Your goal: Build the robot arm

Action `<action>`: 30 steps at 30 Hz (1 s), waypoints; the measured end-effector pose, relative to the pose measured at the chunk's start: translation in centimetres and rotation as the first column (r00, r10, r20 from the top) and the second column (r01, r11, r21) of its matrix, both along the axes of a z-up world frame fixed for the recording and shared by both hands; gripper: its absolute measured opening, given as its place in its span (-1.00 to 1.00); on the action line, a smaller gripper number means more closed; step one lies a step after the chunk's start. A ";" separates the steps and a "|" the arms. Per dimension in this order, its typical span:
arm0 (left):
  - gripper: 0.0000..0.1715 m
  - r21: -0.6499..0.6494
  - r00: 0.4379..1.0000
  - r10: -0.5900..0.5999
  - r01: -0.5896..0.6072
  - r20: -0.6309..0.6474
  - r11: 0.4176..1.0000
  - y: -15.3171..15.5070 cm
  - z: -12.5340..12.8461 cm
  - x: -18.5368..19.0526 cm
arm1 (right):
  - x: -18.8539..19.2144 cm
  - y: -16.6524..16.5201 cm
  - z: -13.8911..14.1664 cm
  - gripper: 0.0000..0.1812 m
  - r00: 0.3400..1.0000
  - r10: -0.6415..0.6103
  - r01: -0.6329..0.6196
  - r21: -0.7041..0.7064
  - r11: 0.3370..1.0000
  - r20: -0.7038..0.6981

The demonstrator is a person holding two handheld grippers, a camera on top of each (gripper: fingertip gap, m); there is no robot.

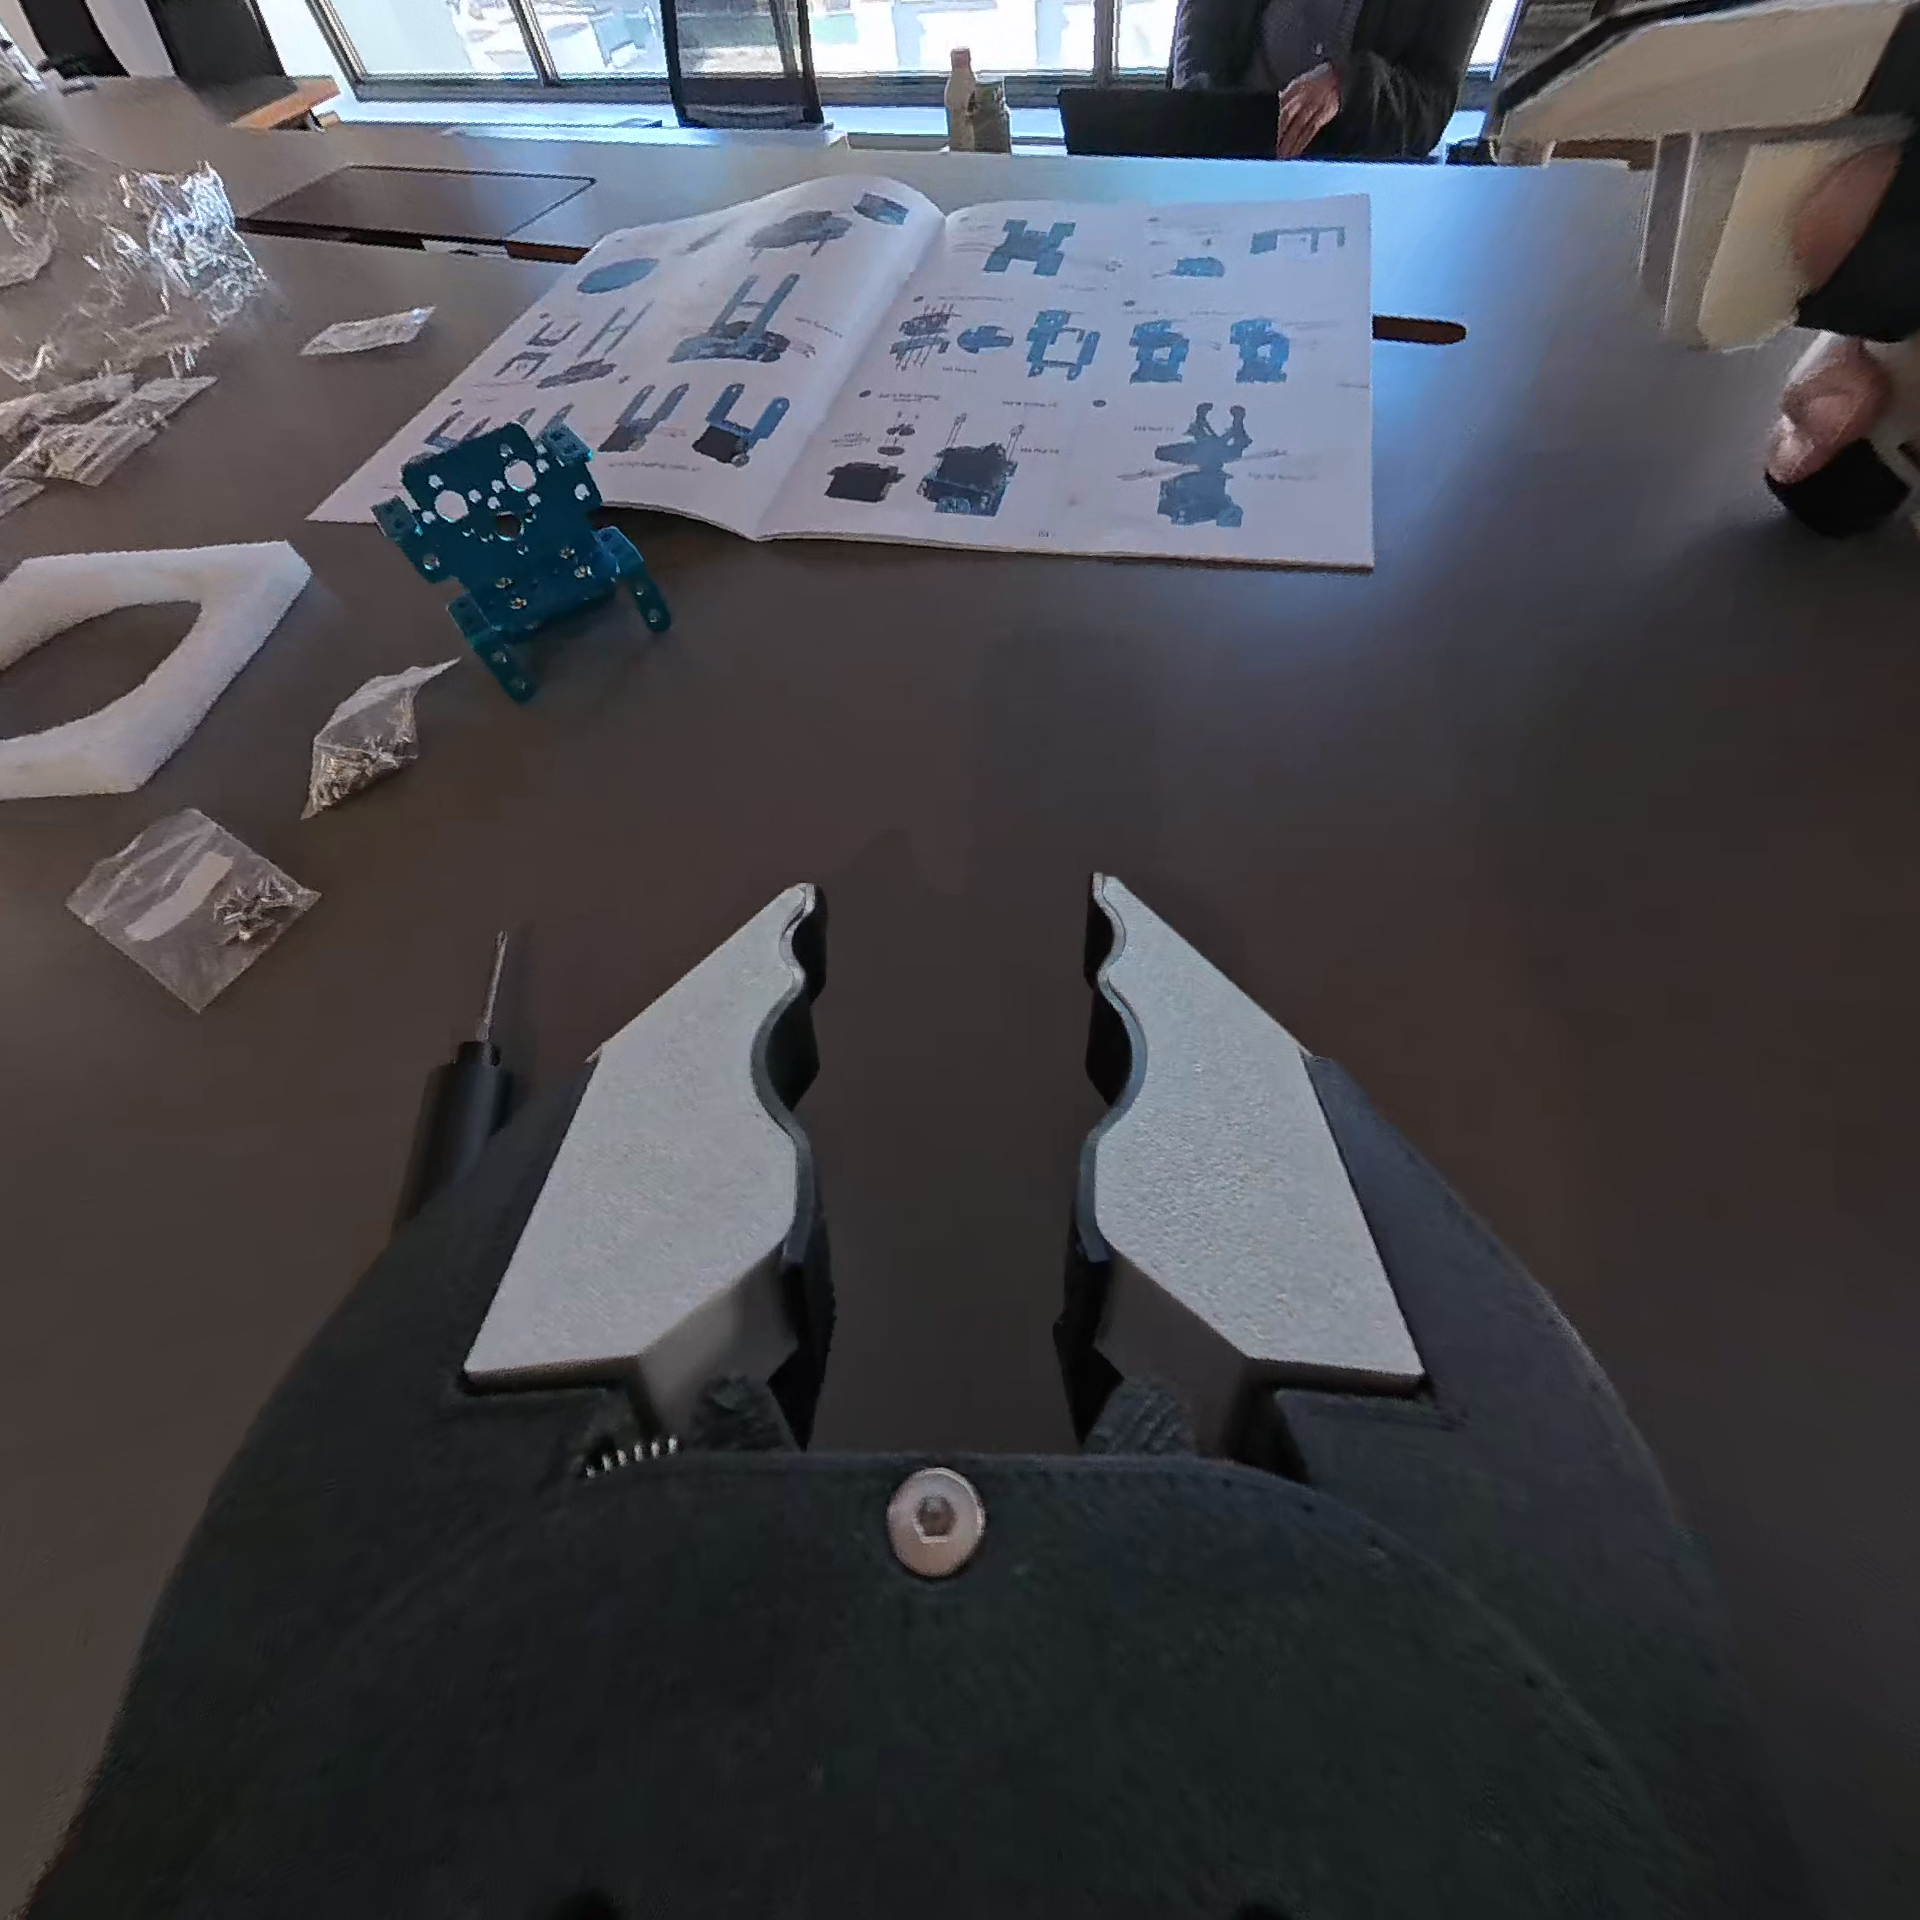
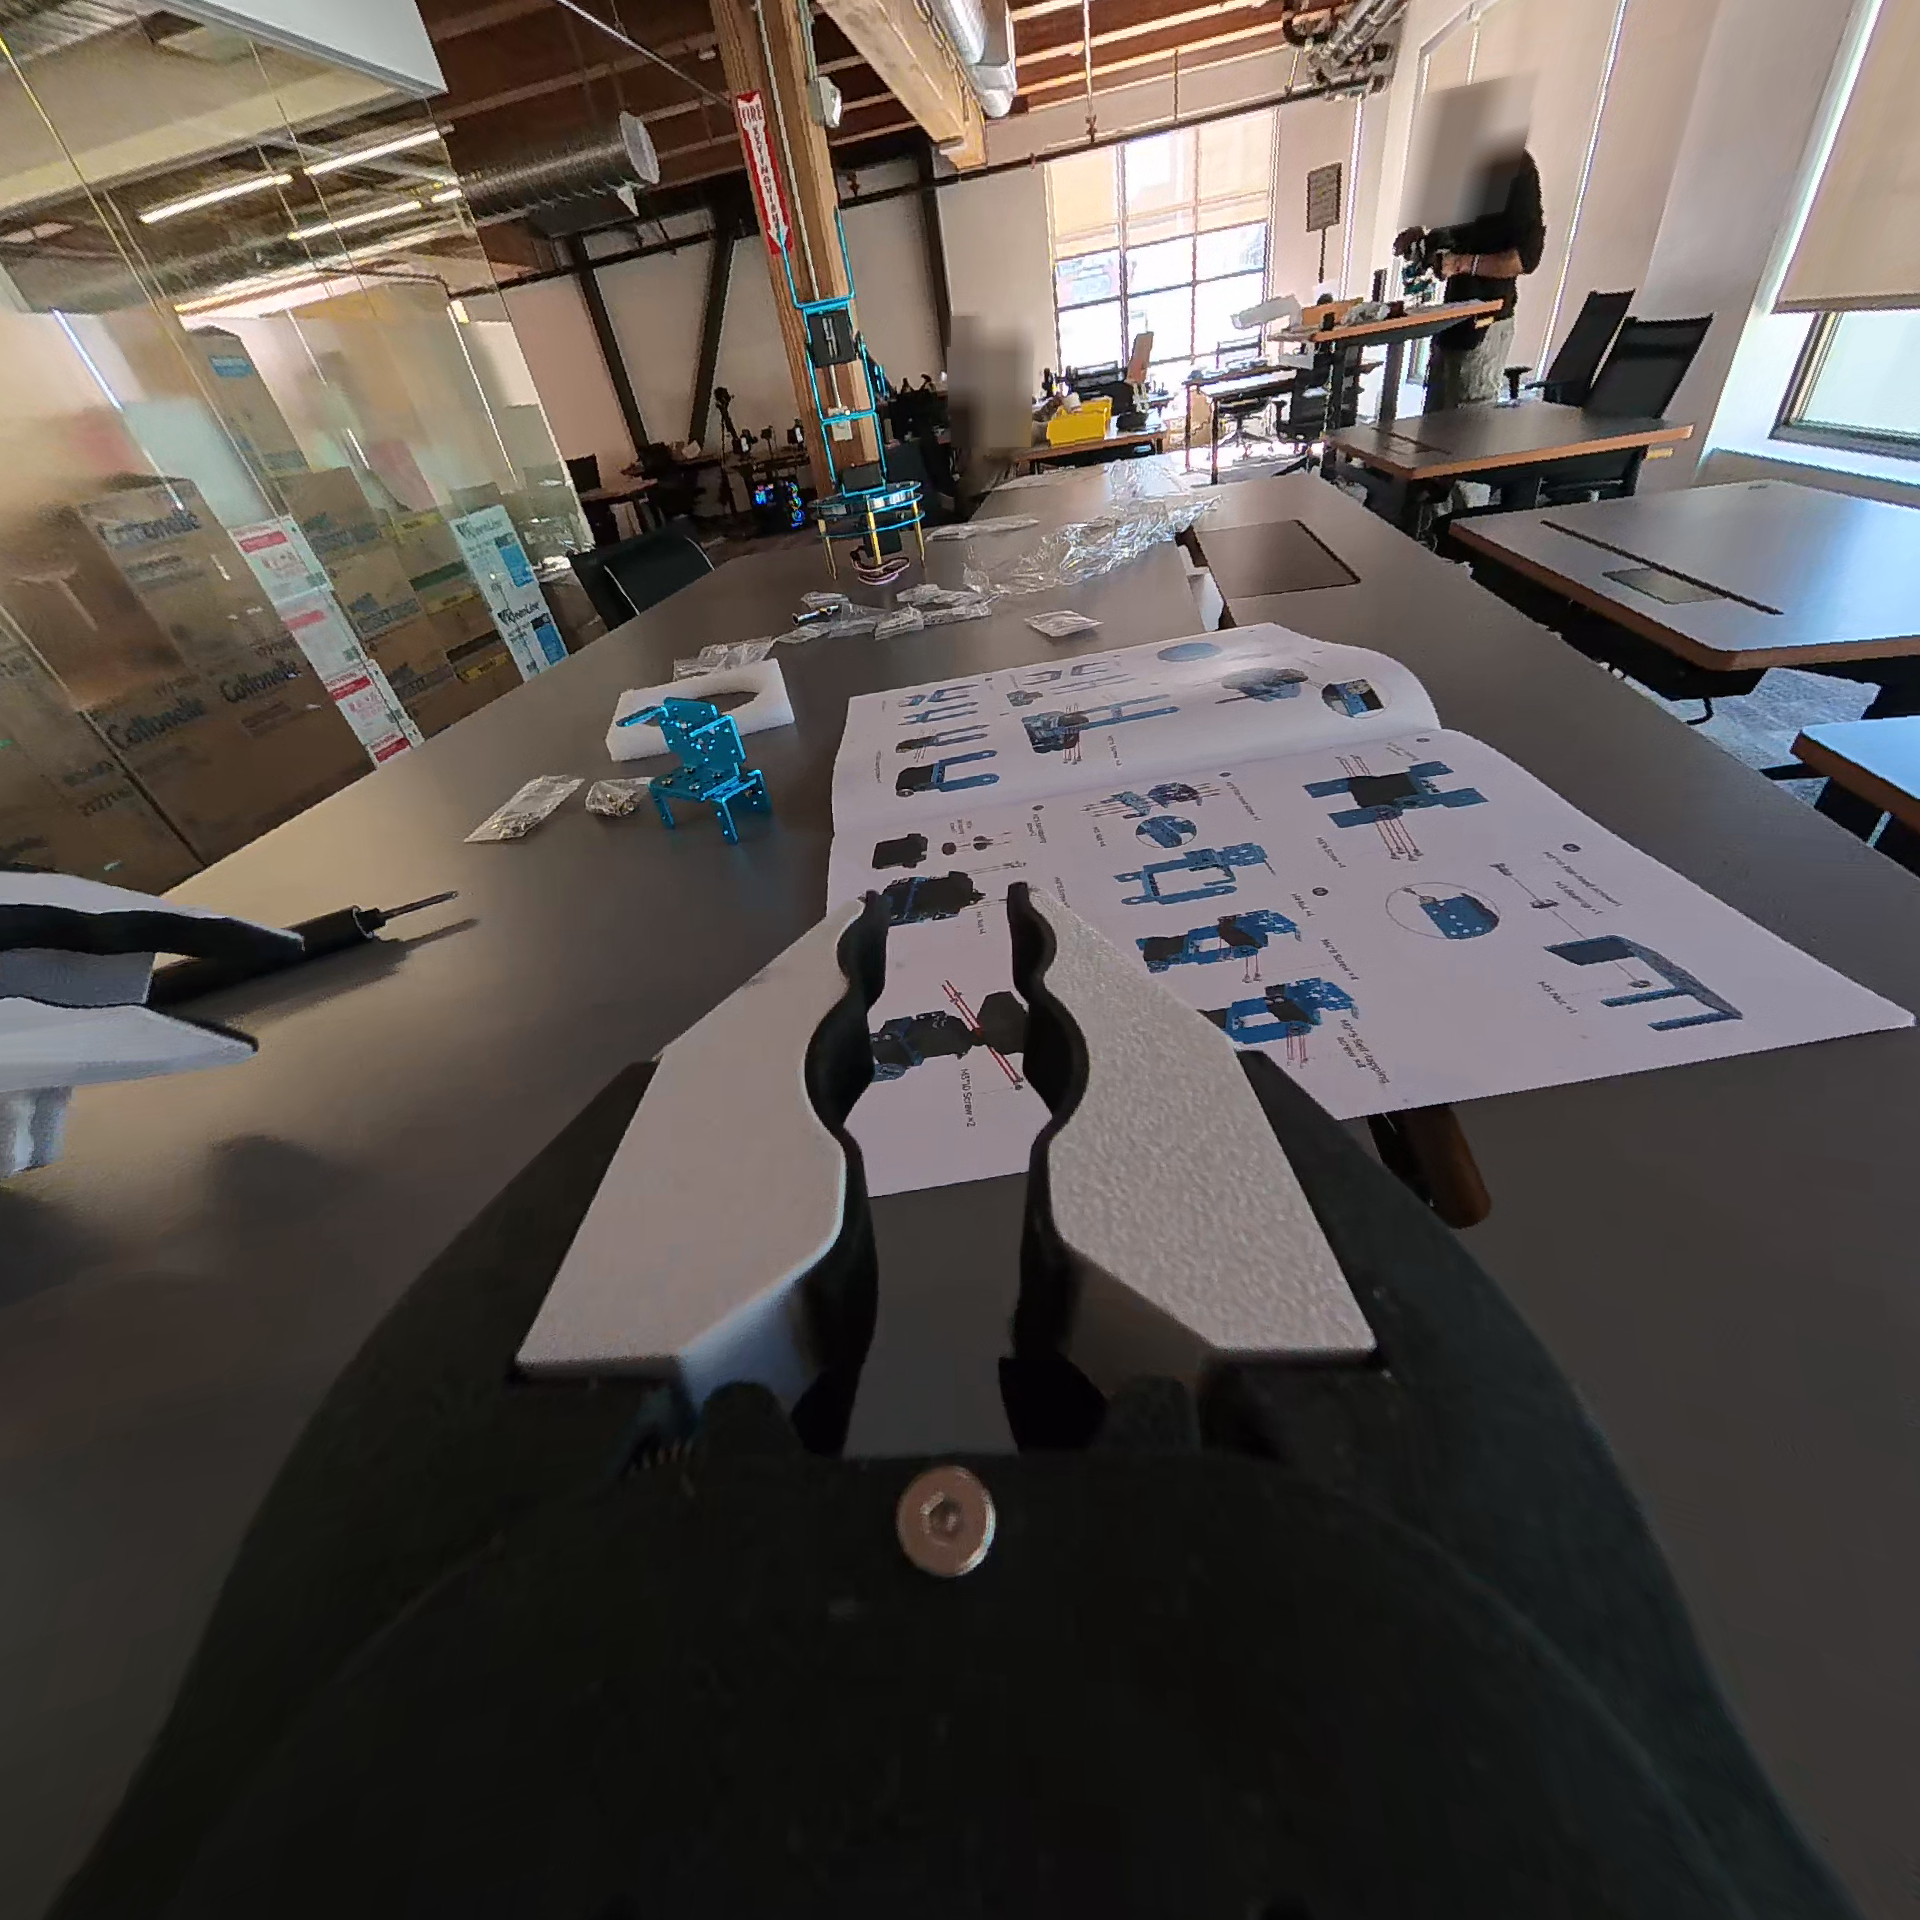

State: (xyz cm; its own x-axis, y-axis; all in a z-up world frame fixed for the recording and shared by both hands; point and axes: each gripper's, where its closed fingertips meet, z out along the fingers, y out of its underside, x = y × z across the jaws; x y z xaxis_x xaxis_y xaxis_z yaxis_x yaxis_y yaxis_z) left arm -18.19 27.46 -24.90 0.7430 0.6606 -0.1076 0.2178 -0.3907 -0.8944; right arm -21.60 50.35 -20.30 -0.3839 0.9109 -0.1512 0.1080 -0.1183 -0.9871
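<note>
My left gripper [image 1: 954,902] is open and empty, low over the dark table [image 1: 1351,831]. A black screwdriver [image 1: 462,1081] lies on the table just left of its left finger. A blue metal bracket assembly [image 1: 514,540] stands farther ahead to the left, beside an open instruction booklet [image 1: 935,364]. My right gripper [image 2: 943,909] is open with a narrow gap and empty, its tips over the near edge of the booklet [image 2: 1299,852]. In the right wrist view the blue assembly [image 2: 707,774] stands ahead left, the screwdriver [image 2: 332,930] lies at left, and the left gripper [image 2: 104,987] shows at the left edge.
Small clear bags of screws [image 1: 192,904] [image 1: 364,732] and a white foam frame [image 1: 125,665] lie at left. Crumpled clear plastic [image 1: 135,260] is at the far left. The right gripper [image 1: 1766,177] and a hand show at upper right. A person sits behind the table's far edge [image 1: 1351,83]. Across from one pair of fingers to the other is roughly 25 cm. To the black screwdriver [image 1: 462,1081]: left tips about 9 cm, right tips about 30 cm. The blue assembly [image 2: 707,774] sits 15 cm or so from the ends of my left fingers. It is also in sight in the left wrist view [image 1: 593,535].
</note>
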 end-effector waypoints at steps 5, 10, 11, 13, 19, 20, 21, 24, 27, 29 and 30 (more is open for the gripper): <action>-0.44 0.042 1.000 -0.009 0.009 0.014 0.999 0.5 0.3 -0.5 | -0.1 0.0 -0.2 -0.76 1.000 0.002 -0.002 0.001 1.000 0.014; -0.45 0.042 1.000 -0.026 0.025 0.018 0.999 0.8 0.3 -0.5 | 0.0 0.0 -0.1 -0.76 1.000 0.002 -0.002 -0.005 1.000 0.010; -0.46 0.039 1.000 -0.028 0.027 0.015 0.999 0.8 0.3 -0.4 | 0.0 0.0 -0.1 -0.76 1.000 0.002 -0.002 -0.006 1.000 0.008; -0.47 0.034 0.999 -0.032 0.032 0.010 0.999 0.9 0.3 -0.4 | 0.0 0.0 -0.1 -0.76 1.000 0.002 -0.002 -0.006 1.000 0.010; -0.51 0.036 0.999 -0.035 0.035 0.010 0.999 1.1 0.3 -0.4 | 0.0 -0.2 -0.2 -0.75 1.000 0.010 -0.010 -0.004 1.000 0.024; -0.51 0.043 0.999 -0.036 0.035 0.014 0.998 1.1 0.3 -0.5 | 0.0 -0.2 -0.2 -0.75 1.000 0.010 -0.010 -0.006 1.000 0.022; -0.51 0.051 0.999 -0.037 0.036 0.019 0.998 1.1 0.4 -0.5 | 0.0 -0.1 -0.1 -0.75 1.000 0.009 -0.009 -0.007 1.000 0.018; -0.51 0.072 0.998 -0.044 0.041 0.040 0.997 1.4 0.4 -0.8 | 0.2 -0.2 0.0 -0.75 1.000 0.007 -0.007 -0.004 1.000 0.010; -0.50 0.078 0.997 -0.054 0.049 0.060 0.996 1.6 0.3 -0.9 | 0.2 -0.1 0.0 -0.76 1.000 0.008 -0.008 -0.010 1.000 0.011; -0.50 0.074 0.997 -0.056 0.052 0.059 0.996 1.6 0.2 -0.9 | 0.2 -0.2 0.0 -0.76 1.000 0.012 -0.012 -0.015 1.000 0.015; -0.51 0.071 0.997 -0.057 0.053 0.055 0.996 1.6 0.2 -0.9 | 0.2 -0.2 0.0 -0.76 1.000 0.012 -0.012 -0.015 1.000 0.014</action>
State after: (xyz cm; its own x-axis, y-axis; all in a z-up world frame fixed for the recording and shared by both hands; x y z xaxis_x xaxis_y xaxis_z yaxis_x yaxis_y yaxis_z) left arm -19.06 29.09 -24.65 0.7822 0.6228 -0.0191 0.2493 -0.3409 -0.9064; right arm -21.38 50.19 -20.30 -0.3923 0.9039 -0.1703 0.1231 -0.1319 -0.9836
